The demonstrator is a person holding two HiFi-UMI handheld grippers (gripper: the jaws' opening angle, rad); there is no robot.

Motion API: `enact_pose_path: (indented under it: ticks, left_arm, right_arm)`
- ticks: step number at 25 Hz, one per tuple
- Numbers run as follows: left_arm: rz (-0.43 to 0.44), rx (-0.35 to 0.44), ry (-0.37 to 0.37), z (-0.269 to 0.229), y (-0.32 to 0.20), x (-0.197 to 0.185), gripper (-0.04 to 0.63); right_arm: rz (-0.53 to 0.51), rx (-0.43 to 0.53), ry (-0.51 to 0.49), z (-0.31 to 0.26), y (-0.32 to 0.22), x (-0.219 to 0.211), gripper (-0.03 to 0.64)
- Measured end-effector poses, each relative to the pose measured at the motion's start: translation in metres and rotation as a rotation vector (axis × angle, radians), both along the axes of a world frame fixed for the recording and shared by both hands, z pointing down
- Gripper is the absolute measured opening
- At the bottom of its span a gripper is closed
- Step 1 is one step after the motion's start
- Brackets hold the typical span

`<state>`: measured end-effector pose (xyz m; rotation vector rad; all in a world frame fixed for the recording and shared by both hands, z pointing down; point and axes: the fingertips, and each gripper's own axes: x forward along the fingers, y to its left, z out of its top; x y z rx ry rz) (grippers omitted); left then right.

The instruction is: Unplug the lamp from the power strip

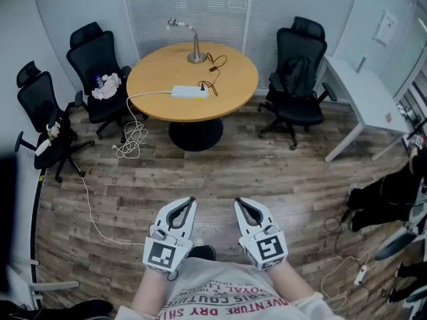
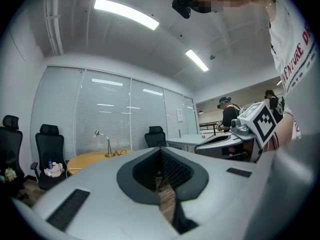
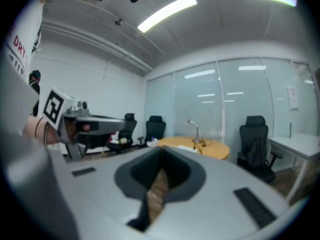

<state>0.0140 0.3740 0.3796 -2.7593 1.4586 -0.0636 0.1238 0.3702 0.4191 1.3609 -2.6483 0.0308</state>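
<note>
You stand on the wood-plank floor (image 1: 220, 172), well apart from the round tabletop (image 1: 160, 79), with both grippers held low in front of you, side by side. The left gripper (image 1: 190, 202) has its jaws together at the tips, with nothing between them. The right gripper (image 1: 239, 203) matches it, its jaws closed and empty.

Across the room, the lamp (image 1: 195, 43) stands upright near the far edge of the tabletop, its head bent to the left. A black cord (image 1: 215, 69) loops from its base to the right end of the white power strip (image 1: 189, 92), which lies flat nearer the front edge. A white cable (image 1: 133, 135) leaves the strip's left end, drops over the tabletop's edge and coils on the floor. Black office chairs (image 1: 297, 79) flank the tabletop on both sides.
</note>
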Motion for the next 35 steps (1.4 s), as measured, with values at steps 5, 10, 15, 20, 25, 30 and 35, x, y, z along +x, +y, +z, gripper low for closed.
enact_pose_path:
  ticks: [5,10,15,20,25,30,35]
  left_arm:
    - [-0.017,0.011,0.025,-0.017,-0.062,-0.057,0.026]
    - [-0.033,-0.003,0.035,-0.016,-0.100,-0.102,0.026]
    - [-0.072,-0.039,0.054,0.000,-0.126,-0.131,0.026]
    - [-0.113,-0.051,0.046,0.010,-0.160,-0.144,0.026]
    - [-0.173,-0.048,0.022,0.012,-0.216,-0.142,0.026]
    - [-0.214,-0.058,0.000,0.011,-0.285,-0.129,0.026]
    - [-0.249,-0.054,0.005,0.008,-0.363,-0.101,0.026]
  right_arm:
    - [0.027,0.010,-0.003,-0.017,-0.064,-0.044,0.029]
    - [0.050,-0.011,-0.007,-0.024,-0.110,-0.078,0.029]
    - [0.046,-0.074,0.009,-0.009,-0.144,-0.099,0.029]
    - [0.000,-0.072,0.000,0.001,-0.186,-0.113,0.029]
    - [-0.078,-0.086,-0.046,0.013,-0.249,-0.112,0.029]
    - [-0.078,-0.104,-0.046,0.004,-0.332,-0.097,0.029]
    - [-0.163,-0.088,-0.030,0.010,-0.405,-0.076,0.029]
